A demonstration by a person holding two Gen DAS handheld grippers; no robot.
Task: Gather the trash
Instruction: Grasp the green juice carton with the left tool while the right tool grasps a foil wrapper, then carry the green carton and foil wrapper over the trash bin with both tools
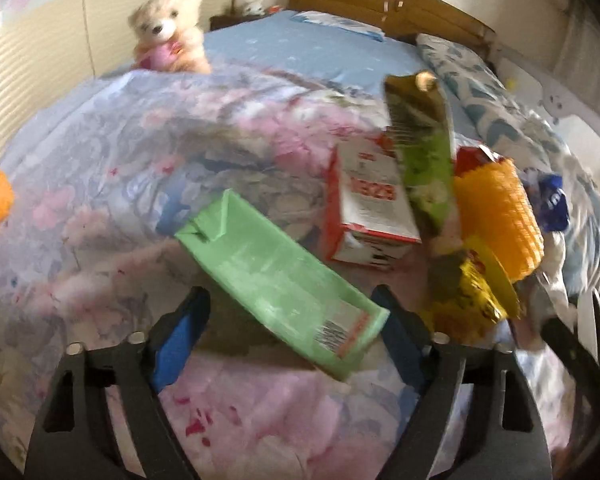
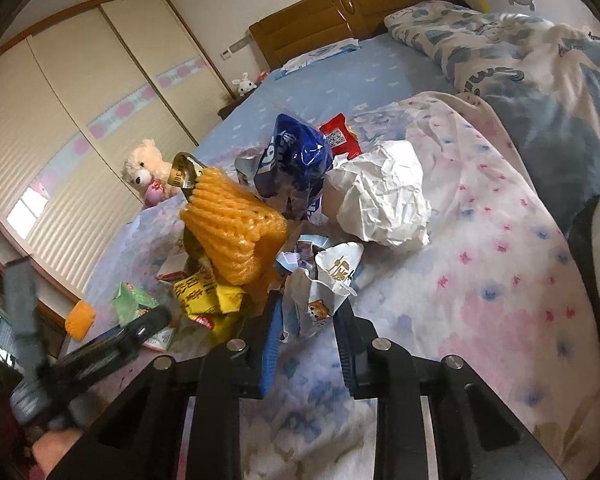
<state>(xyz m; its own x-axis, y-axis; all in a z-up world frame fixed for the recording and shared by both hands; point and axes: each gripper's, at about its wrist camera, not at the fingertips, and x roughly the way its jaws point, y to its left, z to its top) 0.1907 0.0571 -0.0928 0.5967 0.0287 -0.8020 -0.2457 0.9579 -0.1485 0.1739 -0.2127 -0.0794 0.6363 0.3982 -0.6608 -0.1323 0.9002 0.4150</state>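
Observation:
A heap of trash lies on the flowered quilt (image 1: 100, 184). A flattened green carton (image 1: 284, 280) lies slantwise between the fingers of my left gripper (image 1: 290, 296), which stands open around it; its barcode end is close to the right finger. My right gripper (image 2: 308, 304) is shut on a crumpled white wrapper with a cat picture (image 2: 320, 292) at the near edge of the heap. Behind it are an orange foam net (image 2: 236, 232), a yellow wrapper (image 2: 204, 292), a blue bag (image 2: 296, 160), crumpled white paper (image 2: 384, 196) and a red packet (image 2: 338, 136).
A red-and-white carton (image 1: 372, 208) and a tall green-gold carton (image 1: 420, 148) stand beyond the green one. A teddy bear (image 1: 168, 28) sits at the bed's far side. A second orange net (image 2: 80, 318) lies at the bed edge. A rolled duvet (image 2: 540, 80) fills the right.

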